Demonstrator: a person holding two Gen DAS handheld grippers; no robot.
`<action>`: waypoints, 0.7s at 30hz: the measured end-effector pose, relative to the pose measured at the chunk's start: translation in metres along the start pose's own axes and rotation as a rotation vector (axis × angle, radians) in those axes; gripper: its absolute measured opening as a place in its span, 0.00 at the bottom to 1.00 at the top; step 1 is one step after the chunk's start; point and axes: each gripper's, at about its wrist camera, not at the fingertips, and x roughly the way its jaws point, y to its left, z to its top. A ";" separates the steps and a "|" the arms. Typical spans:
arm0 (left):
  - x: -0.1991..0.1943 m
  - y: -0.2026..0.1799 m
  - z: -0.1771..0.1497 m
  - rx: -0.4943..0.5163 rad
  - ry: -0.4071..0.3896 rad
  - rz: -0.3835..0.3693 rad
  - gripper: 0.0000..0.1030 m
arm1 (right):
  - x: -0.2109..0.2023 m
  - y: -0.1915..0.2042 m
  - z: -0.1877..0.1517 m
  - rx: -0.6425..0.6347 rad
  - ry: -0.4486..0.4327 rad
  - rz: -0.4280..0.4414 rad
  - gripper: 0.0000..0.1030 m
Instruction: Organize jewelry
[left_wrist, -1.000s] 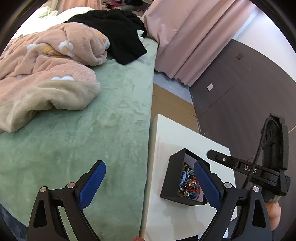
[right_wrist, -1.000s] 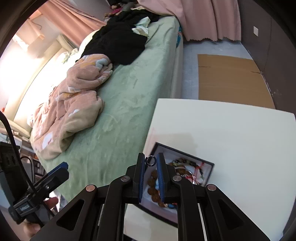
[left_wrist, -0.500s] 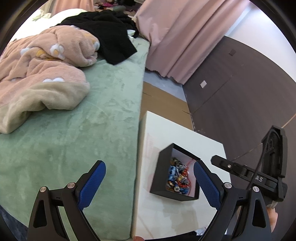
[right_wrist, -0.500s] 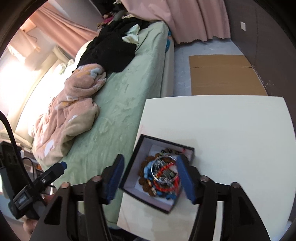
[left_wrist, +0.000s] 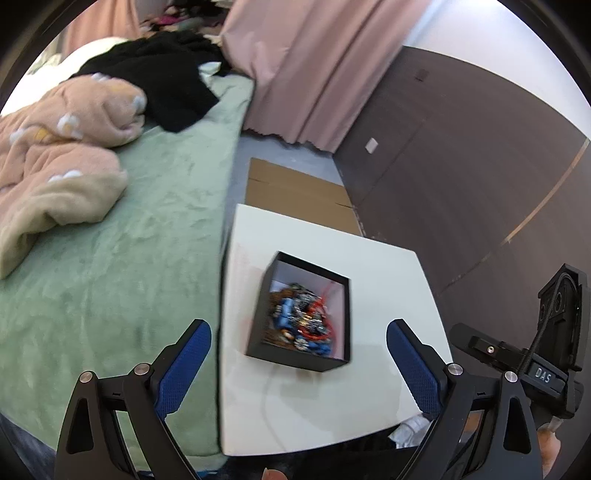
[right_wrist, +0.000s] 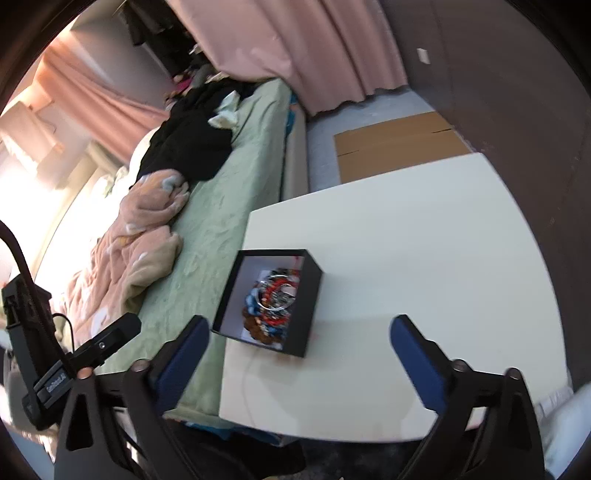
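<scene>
Both grippers hang in the air, tilted downward, side by side. The left gripper (left_wrist: 298, 365) has its 2 blue-padded fingers (left_wrist: 183, 363) spread wide, with nothing between them. The right gripper (right_wrist: 297, 363) has just been opening its jaws, and they now stand fully apart and empty, its blue pads (right_wrist: 417, 363) clear on either side. A fingertip (left_wrist: 548, 445) shows under the right gripper's handle.
</scene>
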 end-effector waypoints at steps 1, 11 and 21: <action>-0.001 -0.005 -0.002 0.013 -0.001 -0.001 0.93 | -0.006 -0.003 -0.003 0.003 -0.009 -0.005 1.00; -0.015 -0.053 -0.023 0.152 -0.010 -0.018 1.00 | -0.056 -0.018 -0.033 0.009 -0.083 -0.055 1.00; -0.040 -0.075 -0.046 0.261 -0.016 -0.028 1.00 | -0.103 -0.034 -0.071 -0.006 -0.151 -0.095 1.00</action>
